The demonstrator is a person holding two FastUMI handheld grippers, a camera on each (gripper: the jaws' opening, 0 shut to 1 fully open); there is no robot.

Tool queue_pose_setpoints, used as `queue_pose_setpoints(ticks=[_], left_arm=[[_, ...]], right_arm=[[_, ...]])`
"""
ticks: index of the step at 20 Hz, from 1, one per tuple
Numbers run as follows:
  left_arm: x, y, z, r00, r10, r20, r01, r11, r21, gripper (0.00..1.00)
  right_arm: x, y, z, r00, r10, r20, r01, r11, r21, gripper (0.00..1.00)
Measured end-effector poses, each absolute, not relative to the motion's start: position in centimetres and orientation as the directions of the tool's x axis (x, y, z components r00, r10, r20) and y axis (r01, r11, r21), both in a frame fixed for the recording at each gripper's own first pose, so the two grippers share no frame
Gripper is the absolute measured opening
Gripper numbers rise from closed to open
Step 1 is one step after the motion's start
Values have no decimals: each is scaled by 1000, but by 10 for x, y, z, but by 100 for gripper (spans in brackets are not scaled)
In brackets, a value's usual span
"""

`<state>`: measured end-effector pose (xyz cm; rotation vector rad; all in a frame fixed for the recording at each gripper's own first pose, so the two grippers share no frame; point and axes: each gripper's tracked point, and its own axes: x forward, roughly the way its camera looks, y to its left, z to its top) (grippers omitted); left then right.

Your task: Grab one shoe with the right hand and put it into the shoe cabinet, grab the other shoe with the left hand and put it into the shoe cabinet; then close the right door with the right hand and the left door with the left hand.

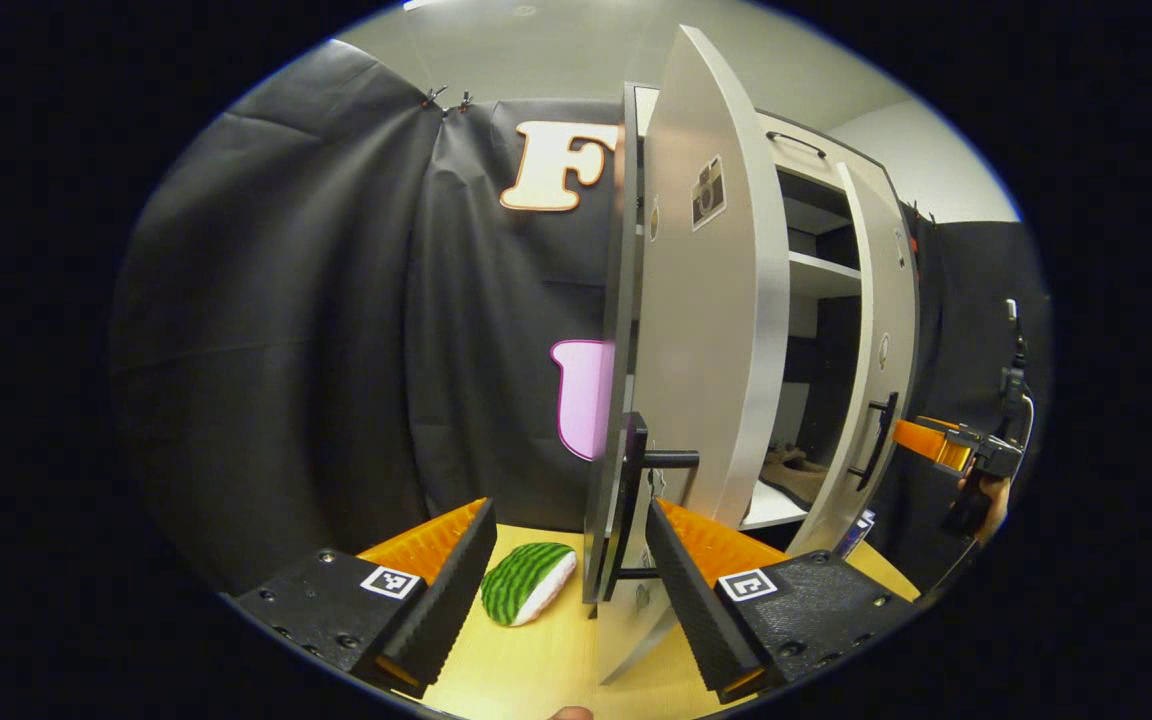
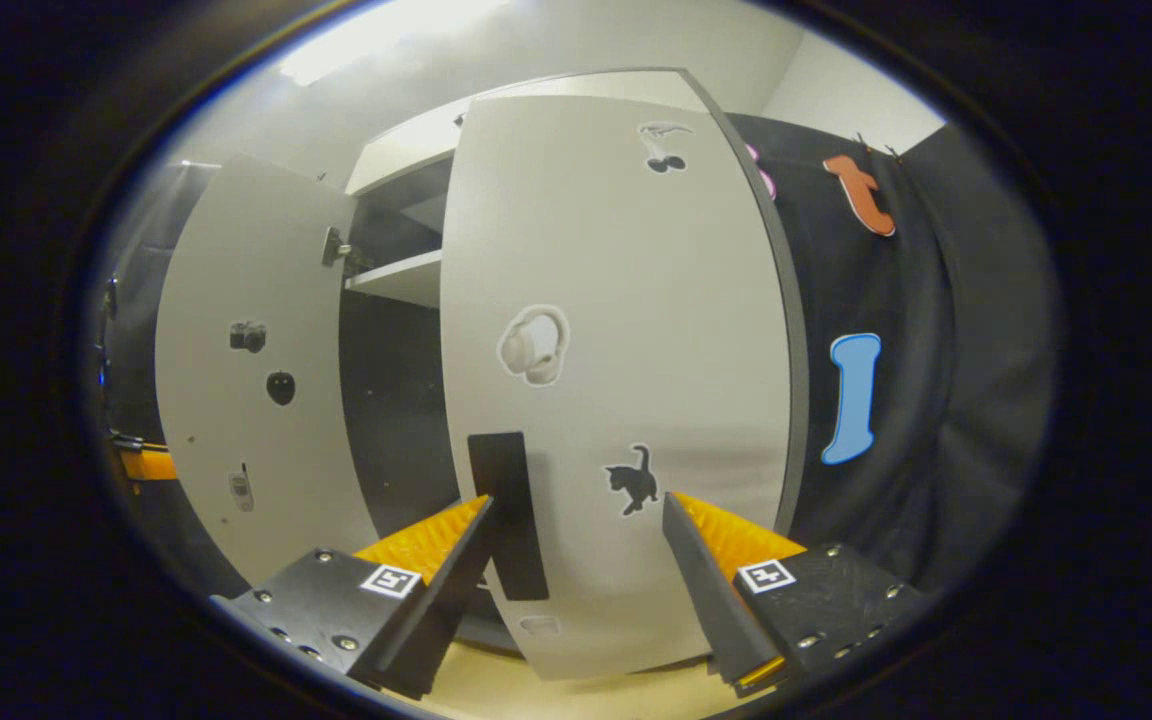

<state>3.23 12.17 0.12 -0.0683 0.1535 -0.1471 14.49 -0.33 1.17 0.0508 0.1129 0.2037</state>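
In the left gripper view the left gripper (image 1: pixel 568 560) holds its jaws apart, gripping nothing. Between them at six o'clock lies one watermelon-patterned cushion (image 1: pixel 528 582) on the pale wooden tabletop (image 1: pixel 536 665), with the left door (image 1: pixel 706 300) edge-on just right of it. Two doors stand open on one shoe cabinet (image 1: pixel 816 270); one tan shoe (image 1: pixel 796 472) rests inside at four o'clock. At three o'clock a hand holds the other gripper. In the right gripper view the right gripper (image 2: pixel 576 560) is spread wide before the right door (image 2: pixel 616 380), its handle (image 2: pixel 508 515) beside one finger. Black cloth walls the booth.
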Motion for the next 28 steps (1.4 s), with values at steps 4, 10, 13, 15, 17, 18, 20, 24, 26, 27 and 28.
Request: queue_pose_setpoints(ticks=[4,10,13,15,17,18,20,24,26,27,28], left_arm=[[33,93,1,965,-217,-145,203,974,-104,93],[34,51,0,948,-287,-137,272,955,-116,93],[36,31,-6,937,-313,-157,301,949,-96,93],[38,21,-7,934,-319,-159,310,948,-80,93],[41,11,-8,930,-332,-159,321,943,-89,88],[43,8,-8,927,-341,-155,329,939,-98,88],[51,-3,-10,921,-357,-154,341,932,-120,93],[62,-12,-7,935,-324,-143,312,945,-101,93],[68,-18,-7,938,-320,-135,311,947,-84,99],[69,-21,-8,937,-322,-133,314,946,-78,99],[71,-24,-7,938,-322,-127,314,946,-76,99]], right_arm=[[142,-13,15,977,186,-102,-177,980,89,100],[128,-26,12,979,168,-114,-158,983,92,99],[122,-35,9,981,154,-121,-142,984,104,99],[118,-42,8,982,142,-123,-129,985,111,99],[115,-51,9,984,130,-123,-116,987,114,99],[115,-56,10,985,124,-122,-110,987,115,99],[112,-64,13,987,111,-116,-98,988,118,99],[101,-83,18,991,77,-109,-65,991,114,99],[96,-95,19,992,59,-108,-46,992,115,99],[95,-100,19,993,51,-109,-38,993,115,99],[93,-106,20,993,42,-109,-29,993,116,99]])
